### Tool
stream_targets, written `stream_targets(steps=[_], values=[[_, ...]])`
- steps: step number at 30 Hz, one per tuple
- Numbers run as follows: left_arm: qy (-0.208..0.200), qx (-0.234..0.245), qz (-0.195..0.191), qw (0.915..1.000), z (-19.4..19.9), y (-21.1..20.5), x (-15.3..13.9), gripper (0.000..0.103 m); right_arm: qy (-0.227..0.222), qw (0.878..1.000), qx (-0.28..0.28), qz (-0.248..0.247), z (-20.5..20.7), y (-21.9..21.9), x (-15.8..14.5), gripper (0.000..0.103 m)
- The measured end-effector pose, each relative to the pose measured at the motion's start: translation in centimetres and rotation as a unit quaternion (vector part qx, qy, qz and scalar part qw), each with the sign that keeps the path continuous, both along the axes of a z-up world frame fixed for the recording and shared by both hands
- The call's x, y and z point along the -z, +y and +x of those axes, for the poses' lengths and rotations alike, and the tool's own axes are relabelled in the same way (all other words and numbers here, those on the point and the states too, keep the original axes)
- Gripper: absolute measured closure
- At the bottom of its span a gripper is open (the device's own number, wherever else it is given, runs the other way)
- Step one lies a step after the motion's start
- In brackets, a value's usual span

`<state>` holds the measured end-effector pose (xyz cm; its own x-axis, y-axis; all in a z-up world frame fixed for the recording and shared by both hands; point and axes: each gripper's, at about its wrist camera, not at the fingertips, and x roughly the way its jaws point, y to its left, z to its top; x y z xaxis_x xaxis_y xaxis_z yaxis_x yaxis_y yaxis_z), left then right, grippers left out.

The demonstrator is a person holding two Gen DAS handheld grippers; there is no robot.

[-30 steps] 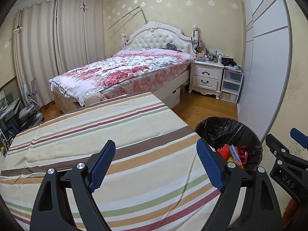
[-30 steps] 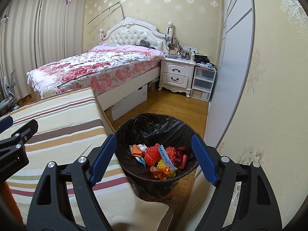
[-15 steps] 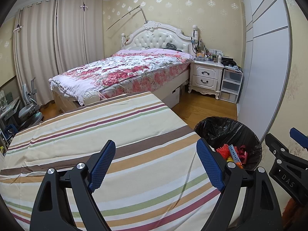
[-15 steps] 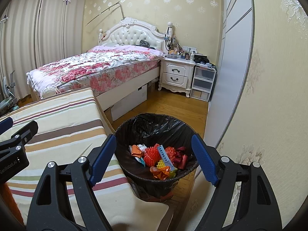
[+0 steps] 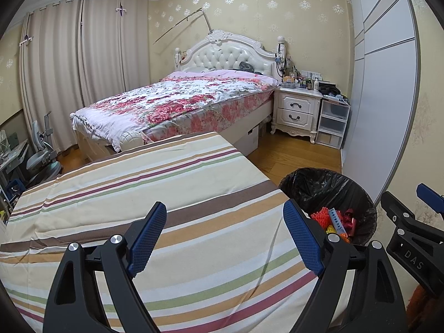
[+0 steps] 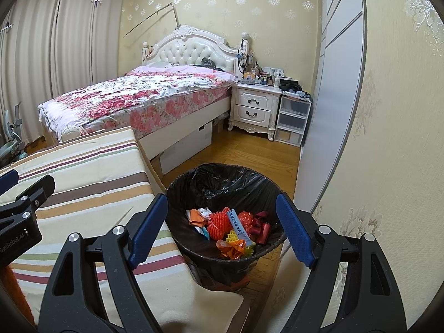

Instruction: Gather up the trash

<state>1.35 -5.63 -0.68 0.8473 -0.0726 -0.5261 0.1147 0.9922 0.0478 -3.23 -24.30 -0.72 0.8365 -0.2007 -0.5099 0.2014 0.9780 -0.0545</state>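
A round bin with a black liner (image 6: 222,177) stands on the floor by the table's right edge; it also shows in the left wrist view (image 5: 319,186). Inside lies colourful trash (image 6: 230,227): orange and red wrappers, a yellow piece, a white-blue box. My right gripper (image 6: 222,227) is open and empty, above the bin's near rim. My left gripper (image 5: 226,236) is open and empty over the striped tablecloth (image 5: 138,188). No loose trash shows on the cloth.
A bed with a floral quilt (image 5: 180,102) stands beyond the table. A white nightstand (image 5: 298,111) and plastic drawers (image 5: 333,122) are at the back right. A wardrobe (image 5: 383,83) and wallpapered wall (image 6: 388,138) close the right side. Wooden floor (image 6: 249,152) lies between.
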Motion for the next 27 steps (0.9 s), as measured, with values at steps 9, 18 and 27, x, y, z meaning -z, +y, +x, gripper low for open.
stream_targets(steps=[9, 18, 27], values=[[0.000, 0.000, 0.000, 1.0000, 0.00, -0.01, -0.01, 0.020, 0.000, 1.000, 0.000, 0.000, 0.00, -0.01, 0.02, 0.024], [0.003, 0.002, 0.000, 1.0000, -0.31, -0.61, 0.21, 0.020, 0.000, 1.000, 0.000, 0.000, -0.05, 0.01, -0.01, 0.024], [0.000, 0.002, 0.003, 1.0000, -0.49, -0.70, 0.17, 0.020, 0.000, 1.000, 0.000, 0.000, -0.05, 0.02, 0.00, 0.024]])
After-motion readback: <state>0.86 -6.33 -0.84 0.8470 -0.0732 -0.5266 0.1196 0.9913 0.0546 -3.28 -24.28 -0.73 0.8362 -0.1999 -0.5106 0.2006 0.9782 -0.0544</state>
